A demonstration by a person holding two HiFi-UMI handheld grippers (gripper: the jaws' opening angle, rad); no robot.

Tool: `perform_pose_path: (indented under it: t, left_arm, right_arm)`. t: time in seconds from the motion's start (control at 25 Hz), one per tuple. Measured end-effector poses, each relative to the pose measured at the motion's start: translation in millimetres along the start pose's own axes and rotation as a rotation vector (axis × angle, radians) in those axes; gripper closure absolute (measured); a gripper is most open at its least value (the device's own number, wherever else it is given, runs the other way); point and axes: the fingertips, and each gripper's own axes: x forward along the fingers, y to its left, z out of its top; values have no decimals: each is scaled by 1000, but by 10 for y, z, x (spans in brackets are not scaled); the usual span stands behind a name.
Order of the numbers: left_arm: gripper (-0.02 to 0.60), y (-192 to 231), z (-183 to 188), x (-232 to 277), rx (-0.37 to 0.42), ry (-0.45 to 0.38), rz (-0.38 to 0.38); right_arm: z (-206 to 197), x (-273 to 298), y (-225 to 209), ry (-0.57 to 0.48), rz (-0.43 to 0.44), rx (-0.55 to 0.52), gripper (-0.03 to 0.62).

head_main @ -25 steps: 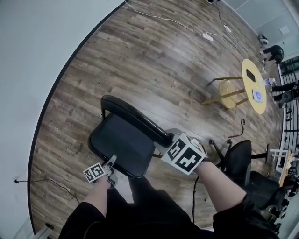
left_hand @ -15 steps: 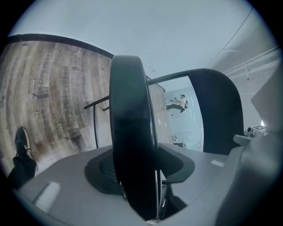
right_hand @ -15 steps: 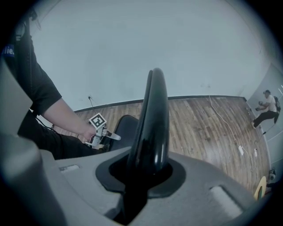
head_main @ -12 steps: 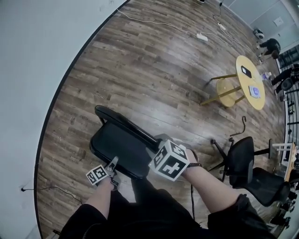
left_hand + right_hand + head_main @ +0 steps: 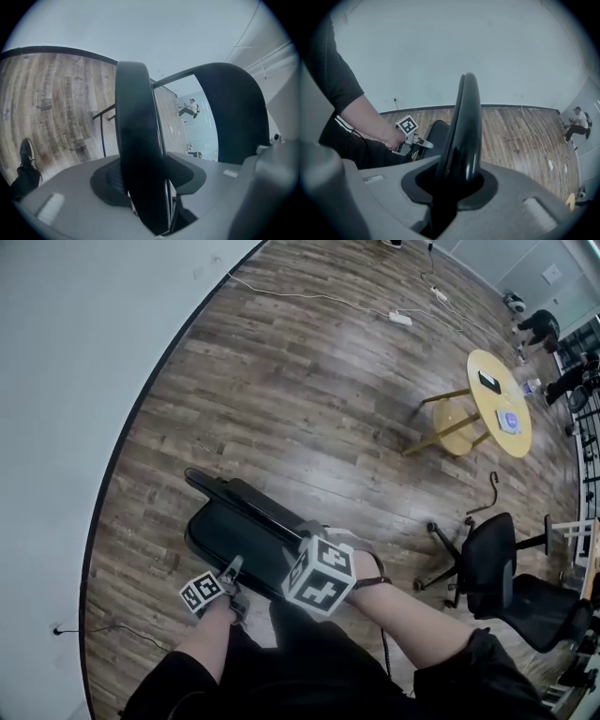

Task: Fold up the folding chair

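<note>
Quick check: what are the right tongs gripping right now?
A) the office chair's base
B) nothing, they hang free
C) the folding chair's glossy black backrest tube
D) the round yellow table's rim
C: the right gripper view shows the right tongs closed on the glossy black backrest tube of the folding chair, which runs up from between them.

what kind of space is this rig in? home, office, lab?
Probably an open office or lab room rather than a home: a wide, bare wood-plank floor with a power strip lying out on it, black swivel office chairs on casters, and a round yellow table.
</note>
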Motion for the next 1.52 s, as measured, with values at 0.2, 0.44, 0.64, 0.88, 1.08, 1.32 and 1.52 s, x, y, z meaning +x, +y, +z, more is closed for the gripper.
perform_pose_path:
  t: [0.2, 0.44, 0.64, 0.88, 1.08, 1.32, 1.52]
  left_arm:
    - [371, -99, 39, 36, 7, -6, 10]
    - [380, -352, 103, 144, 23, -23, 10]
    - [389, -598, 172, 266, 39, -38, -3]
    - [391, -755, 220, 359, 46, -71, 23]
    - [392, -800, 244, 416, 27, -80, 58]
    - [400, -871, 270, 456, 15, -59, 78]
    - [407, -982, 269, 534, 5, -31, 87]
  right_arm:
    - [30, 9, 68, 1, -7, -12, 523]
    - [38, -41, 13, 0, -13, -15, 522]
    - [57, -51, -18, 11, -6, -55, 513]
    - [50, -93, -86, 15, 2, -85, 507]
    - [56, -114, -168, 8, 4, -62, 508]
    - [89, -113, -151, 3, -7, -23, 514]
    - [74, -131, -145, 8, -27, -9, 517]
